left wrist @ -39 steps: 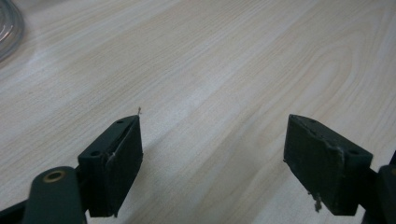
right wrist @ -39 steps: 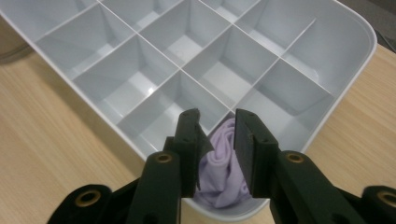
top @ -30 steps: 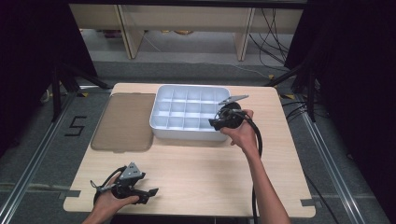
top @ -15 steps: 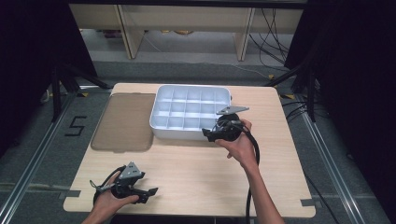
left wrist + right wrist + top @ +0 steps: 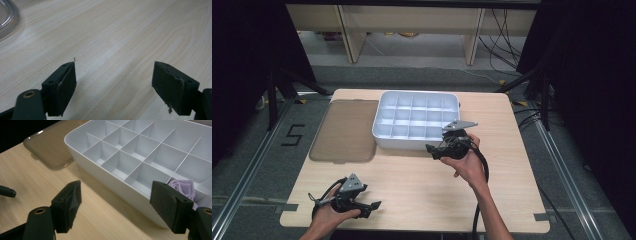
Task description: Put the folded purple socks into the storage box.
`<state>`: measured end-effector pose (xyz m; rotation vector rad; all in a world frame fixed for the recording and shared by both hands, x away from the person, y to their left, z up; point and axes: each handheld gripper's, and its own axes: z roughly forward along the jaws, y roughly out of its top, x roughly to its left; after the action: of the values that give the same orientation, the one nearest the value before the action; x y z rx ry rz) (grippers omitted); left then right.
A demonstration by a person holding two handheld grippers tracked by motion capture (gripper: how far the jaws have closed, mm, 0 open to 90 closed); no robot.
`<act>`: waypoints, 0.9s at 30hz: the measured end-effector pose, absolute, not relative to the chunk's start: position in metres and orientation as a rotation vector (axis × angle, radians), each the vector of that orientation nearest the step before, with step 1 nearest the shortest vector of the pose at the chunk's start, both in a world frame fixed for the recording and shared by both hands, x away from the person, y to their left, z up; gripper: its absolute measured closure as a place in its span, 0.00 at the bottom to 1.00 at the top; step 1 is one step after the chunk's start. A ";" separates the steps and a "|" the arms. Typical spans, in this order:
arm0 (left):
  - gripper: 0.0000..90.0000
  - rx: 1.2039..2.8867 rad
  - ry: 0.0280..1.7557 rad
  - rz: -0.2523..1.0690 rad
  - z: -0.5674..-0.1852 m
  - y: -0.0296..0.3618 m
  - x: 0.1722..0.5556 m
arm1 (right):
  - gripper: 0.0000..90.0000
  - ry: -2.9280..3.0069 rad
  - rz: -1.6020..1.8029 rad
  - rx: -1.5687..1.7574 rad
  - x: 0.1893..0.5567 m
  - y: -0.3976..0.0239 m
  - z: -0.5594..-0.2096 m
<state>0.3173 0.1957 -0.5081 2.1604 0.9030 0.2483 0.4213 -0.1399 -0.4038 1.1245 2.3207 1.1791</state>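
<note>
The purple cloth [image 5: 183, 187] lies in a near-row compartment of the white tray [image 5: 105, 173], just beyond the right gripper [image 5: 120, 205], whose jaws have just been opening and stand apart with nothing between them. The other compartments in sight are bare. The left gripper [image 5: 113, 87], well apart, gapes over bare table [image 5: 120, 37]; a brownish lid [image 5: 50, 150] lies beside the tray.

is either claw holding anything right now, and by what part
Nothing is held. The right claw has just been opening beside the white tray; the left claw stands open over bare table.
</note>
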 end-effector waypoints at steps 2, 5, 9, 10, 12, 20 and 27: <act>0.21 2.153 0.908 0.250 -0.508 0.195 0.318 | 0.27 2.326 1.192 1.130 0.420 -0.139 -0.406; 0.21 2.151 0.906 0.250 -0.508 0.196 0.318 | 0.24 2.322 1.197 1.113 0.418 -0.137 -0.409; 0.21 2.129 0.921 0.252 -0.508 0.195 0.317 | 0.23 2.333 1.211 1.114 0.415 -0.135 -0.411; 0.21 2.129 0.920 0.250 -0.508 0.195 0.317 | 0.23 2.340 1.206 1.116 0.414 -0.135 -0.411; 0.21 2.124 0.927 0.252 -0.507 0.195 0.317 | 0.22 2.338 1.227 1.085 0.412 -0.133 -0.412; 0.21 2.135 0.912 0.262 -0.506 0.197 0.318 | 0.20 2.363 1.187 1.062 0.404 -0.129 -0.414; 0.21 2.140 0.909 0.261 -0.506 0.197 0.317 | 0.19 2.388 1.192 1.087 0.396 -0.126 -0.422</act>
<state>0.3172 0.1970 -0.5062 2.1398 0.9088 0.2613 0.3957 -0.1256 -0.4217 1.0867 2.3883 1.1918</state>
